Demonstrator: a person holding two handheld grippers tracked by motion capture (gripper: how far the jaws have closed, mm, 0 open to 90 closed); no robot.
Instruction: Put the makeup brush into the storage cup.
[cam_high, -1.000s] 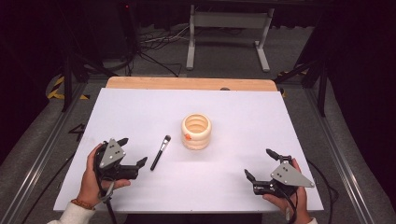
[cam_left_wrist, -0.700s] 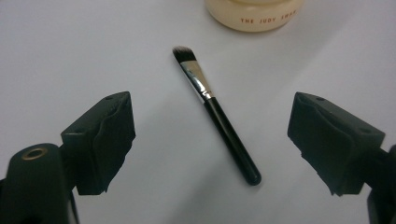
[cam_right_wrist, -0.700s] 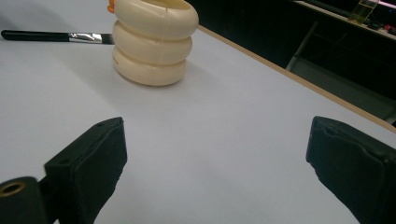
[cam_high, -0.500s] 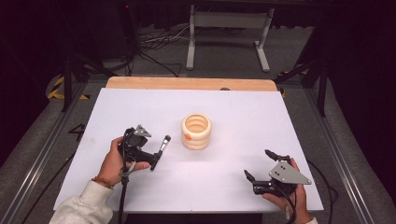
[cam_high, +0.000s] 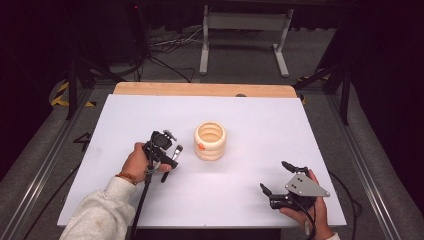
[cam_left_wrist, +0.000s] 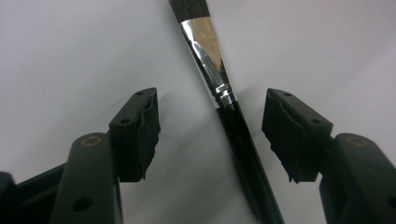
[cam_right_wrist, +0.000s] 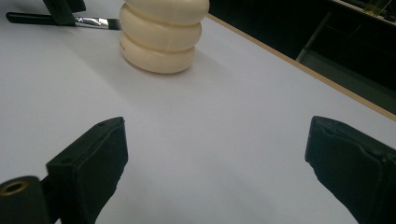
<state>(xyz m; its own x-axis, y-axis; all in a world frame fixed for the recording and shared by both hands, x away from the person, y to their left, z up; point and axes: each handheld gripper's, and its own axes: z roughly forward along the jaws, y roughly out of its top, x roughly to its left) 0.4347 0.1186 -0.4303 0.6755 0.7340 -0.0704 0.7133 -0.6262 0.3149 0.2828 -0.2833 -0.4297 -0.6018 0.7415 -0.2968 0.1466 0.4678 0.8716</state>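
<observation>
Black-handled brush (cam_left_wrist: 233, 126) lies on white table (cam_high: 250, 120), between spread jaws of left gripper (cam_left_wrist: 210, 126), untouched. Cream ribbed holder (cam_high: 210, 141) nearby. Right gripper (cam_high: 278, 181) spread, empty.

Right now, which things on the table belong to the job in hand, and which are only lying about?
In the job:
- brush, lying between the open jaws of the left claw

Lying about:
- cream ribbed holder, untouched
- right claw, open, over bare table

A pale wooden strip (cam_high: 200, 89) lines the white worktop (cam_high: 300, 130) at its far edge; beyond, black cables (cam_high: 165, 47) and a grey metal stand (cam_high: 242, 22).
</observation>
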